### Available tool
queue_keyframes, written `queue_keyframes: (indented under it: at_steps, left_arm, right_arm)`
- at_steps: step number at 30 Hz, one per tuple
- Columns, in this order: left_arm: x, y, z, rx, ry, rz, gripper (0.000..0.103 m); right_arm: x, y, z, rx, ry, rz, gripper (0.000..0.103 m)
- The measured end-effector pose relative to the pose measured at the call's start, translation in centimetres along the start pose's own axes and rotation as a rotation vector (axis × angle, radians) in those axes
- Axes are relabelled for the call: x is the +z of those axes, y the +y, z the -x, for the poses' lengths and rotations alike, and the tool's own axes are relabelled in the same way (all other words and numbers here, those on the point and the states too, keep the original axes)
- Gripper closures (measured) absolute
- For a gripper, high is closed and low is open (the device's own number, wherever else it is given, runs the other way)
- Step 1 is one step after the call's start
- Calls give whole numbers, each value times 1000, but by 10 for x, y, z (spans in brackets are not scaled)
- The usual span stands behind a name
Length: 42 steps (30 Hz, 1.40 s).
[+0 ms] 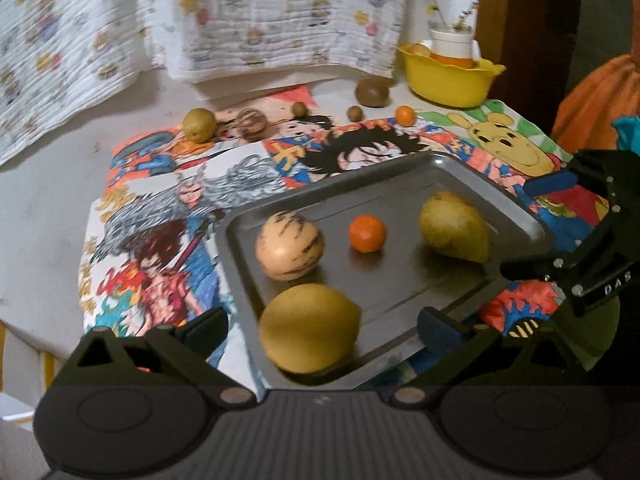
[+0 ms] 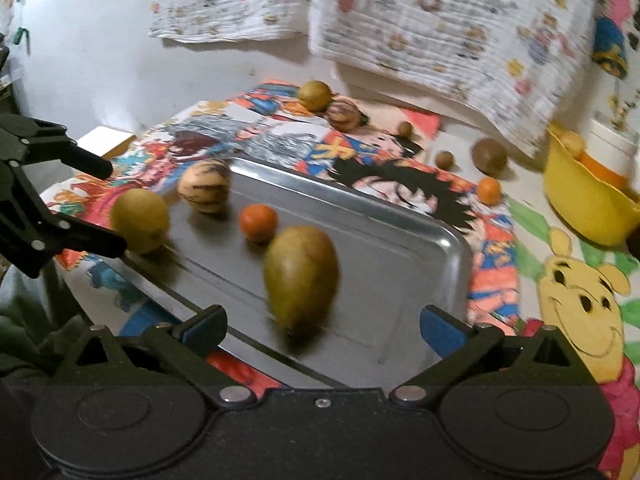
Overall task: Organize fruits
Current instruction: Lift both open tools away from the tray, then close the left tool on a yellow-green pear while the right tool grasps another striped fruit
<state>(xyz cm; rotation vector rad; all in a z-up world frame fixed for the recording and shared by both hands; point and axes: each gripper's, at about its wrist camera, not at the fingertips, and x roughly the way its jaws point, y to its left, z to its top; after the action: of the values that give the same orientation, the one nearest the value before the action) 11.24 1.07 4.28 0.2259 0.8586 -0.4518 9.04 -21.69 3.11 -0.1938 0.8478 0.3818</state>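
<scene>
Left gripper [image 1: 322, 330]: your jaws stand wide apart, pressing on nothing; a yellow round fruit [image 1: 310, 328] lies between the fingers on the tray's near edge.
Right gripper [image 2: 323, 330]: also spread wide and empty; a green pear [image 2: 301, 274] lies on the tray just ahead of it.
Tray [image 1: 480, 184]: metal, on the cartoon cloth [image 1: 160, 240]; farther in sit a small orange [image 1: 367, 234] and a striped melon [image 1: 289, 246].
Table, far side: loose fruits in a row, with a yellow bowl [image 1: 450, 80] at the right.
</scene>
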Motion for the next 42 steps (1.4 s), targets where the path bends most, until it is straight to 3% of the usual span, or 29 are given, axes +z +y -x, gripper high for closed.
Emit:
queue_keyframes:
  at_steps: [13,25,34,42]
  left_arm:
    - [41,-19,-22,-54,-2,-68,0]
    - [88,-7,-64,-66,18,-49,0]
    - [110,45,-89,-45,10,32,0]
    - [126,116,-116,66,3,119,0]
  right_arm:
    - [-4,-44,0,-104,23,-38,1]
    - [29,-76,-31,-156,13,-24,1]
    - [83,-82,-59,-170,-29,32,1]
    - [148,-70,-89,-95,-64,88,1]
